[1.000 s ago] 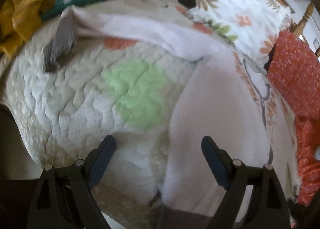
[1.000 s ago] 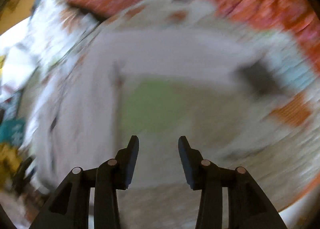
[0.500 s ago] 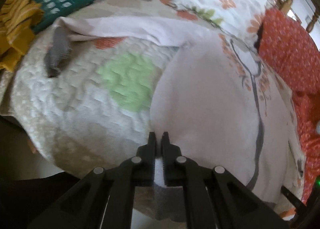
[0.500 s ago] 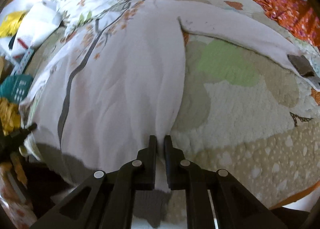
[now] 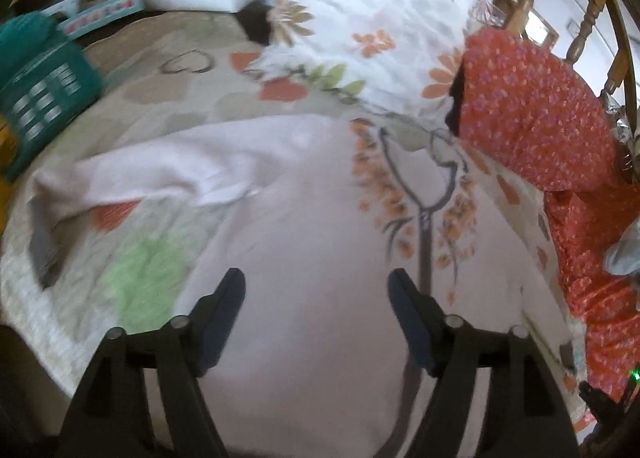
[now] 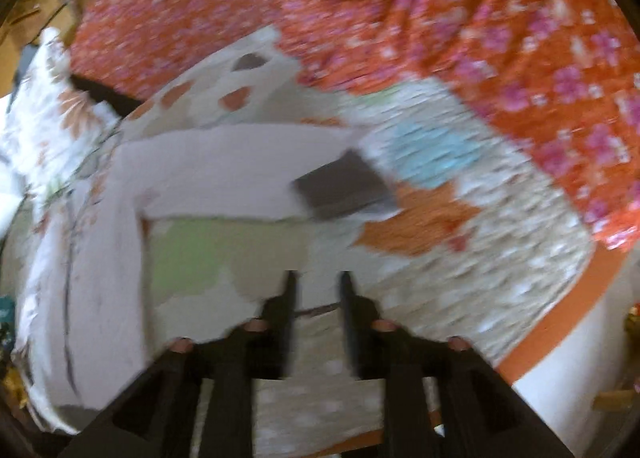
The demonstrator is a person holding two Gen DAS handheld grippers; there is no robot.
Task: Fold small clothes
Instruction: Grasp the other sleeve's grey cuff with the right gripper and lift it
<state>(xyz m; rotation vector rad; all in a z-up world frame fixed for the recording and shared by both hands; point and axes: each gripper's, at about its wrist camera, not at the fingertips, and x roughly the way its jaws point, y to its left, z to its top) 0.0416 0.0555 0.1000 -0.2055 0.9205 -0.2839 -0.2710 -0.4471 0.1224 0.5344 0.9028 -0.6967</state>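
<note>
Your left gripper (image 5: pixel 316 294) hangs spread wide over the shirt (image 5: pixel 304 242); your right gripper (image 6: pixel 316 290), slightly parted and empty, faces its sleeve (image 6: pixel 240 170). Next, pinch that sleeve and fold it inward.

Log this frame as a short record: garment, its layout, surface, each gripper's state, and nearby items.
garment: pale pink top with a tree print and grey cuffs
layout: spread flat, one sleeve stretched sideways, grey cuff at its end
surface: patterned quilt
left gripper: jaws wide apart above the top, holding nothing
right gripper: jaws slightly apart over the quilt, holding nothing
nearby: floral pillow, orange floral fabric
</note>
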